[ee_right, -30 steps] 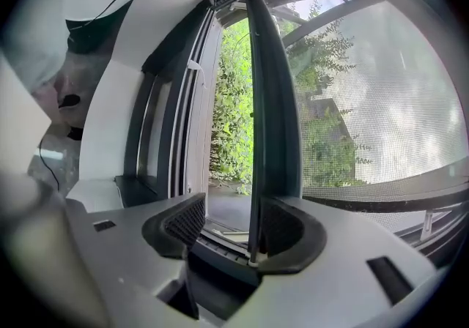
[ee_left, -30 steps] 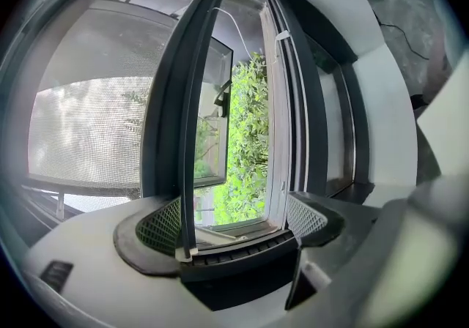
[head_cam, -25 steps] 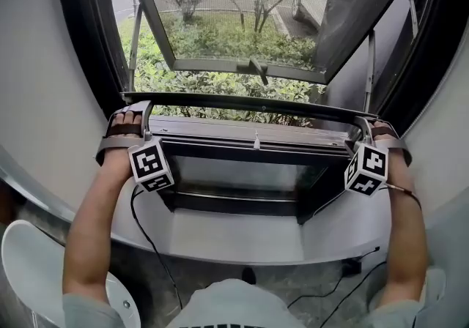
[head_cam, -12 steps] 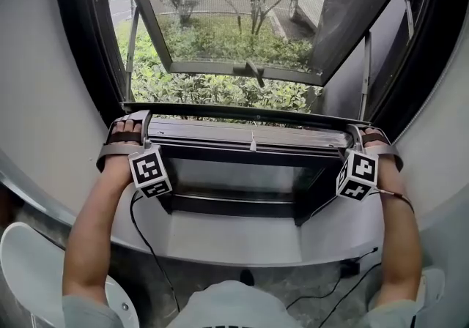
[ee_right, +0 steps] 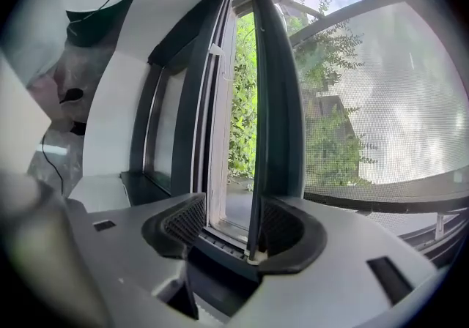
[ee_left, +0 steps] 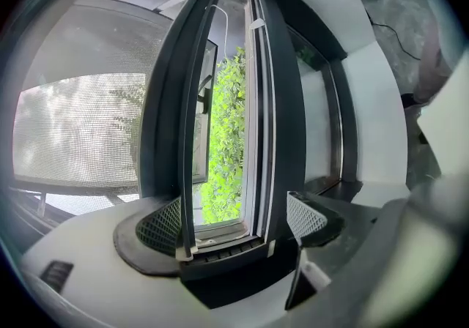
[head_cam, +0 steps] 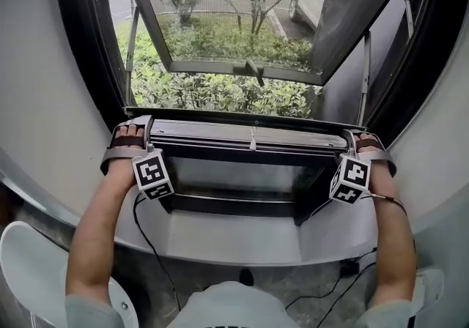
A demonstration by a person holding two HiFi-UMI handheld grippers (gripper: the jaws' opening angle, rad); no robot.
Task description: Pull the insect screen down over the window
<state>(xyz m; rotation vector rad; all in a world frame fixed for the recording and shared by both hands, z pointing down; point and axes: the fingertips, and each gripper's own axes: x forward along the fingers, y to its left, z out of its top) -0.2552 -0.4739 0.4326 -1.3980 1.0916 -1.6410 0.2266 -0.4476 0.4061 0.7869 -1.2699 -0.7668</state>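
Head view: two grippers, one screen bar (head_cam: 249, 138). The left gripper (head_cam: 149, 127) clamps one end and the right gripper (head_cam: 350, 142) the other, with the bar level between them and above the sill (head_cam: 242, 235). Beyond the jaws are one open sash (head_cam: 234, 66) and shrubs (head_cam: 212, 88).

Left gripper view: both pads (ee_left: 165, 228) press the bar. The weave of the mesh (ee_left: 73, 129) shows only up close, spreading outward past one jaw.

Right gripper view: the same firm hold, with the mesh on the opposite side.
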